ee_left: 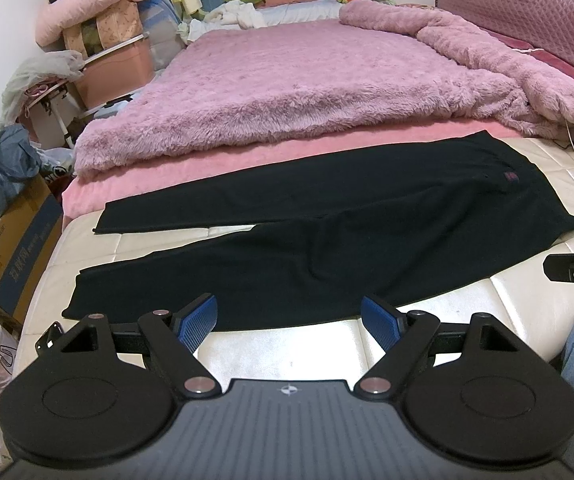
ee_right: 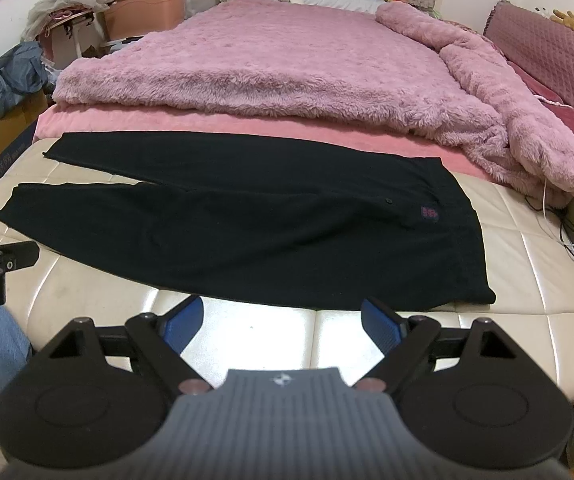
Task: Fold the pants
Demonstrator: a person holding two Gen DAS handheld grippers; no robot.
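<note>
A cluttered bedroom filled both views; a bed [ee_left: 327,344] with a cream quilted cover at its near end ran away toward a window, and a shaggy pink blanket [ee_left: 307,80] covered its far half, with a smoother pink sheet [ee_left: 191,168] showing along the blanket's near edge; boxes and bags [ee_left: 3,168] crowded the floor at nine o'clock.

A pair of black pants [ee_left: 287,232] lay spread flat across the cream part of the bed; the waistband sat toward three o'clock, a small red label [ee_right: 429,213] near it, and the two legs ran toward nine o'clock, parted by a narrow wedge of bare cover; the far leg overlapped the pink sheet.

The left claw [ee_left: 289,320] hovered just short of the pants' near edge, its blue pads spread apart and gripping nothing; the right claw [ee_right: 281,320] hovered likewise near the waistband end, released and empty; each claw showed at the margin of the other's view, side by side.

The task appeared to be at its very start; the pants looked laid out and no fold made yet. The next move would probably call for pinching the near edge at two spots, hem side and waist side, then carrying it over toward twelve o'clock so one leg lay upon the other; the cloth looked limp, so lifting both ends evenly would matter.
</note>
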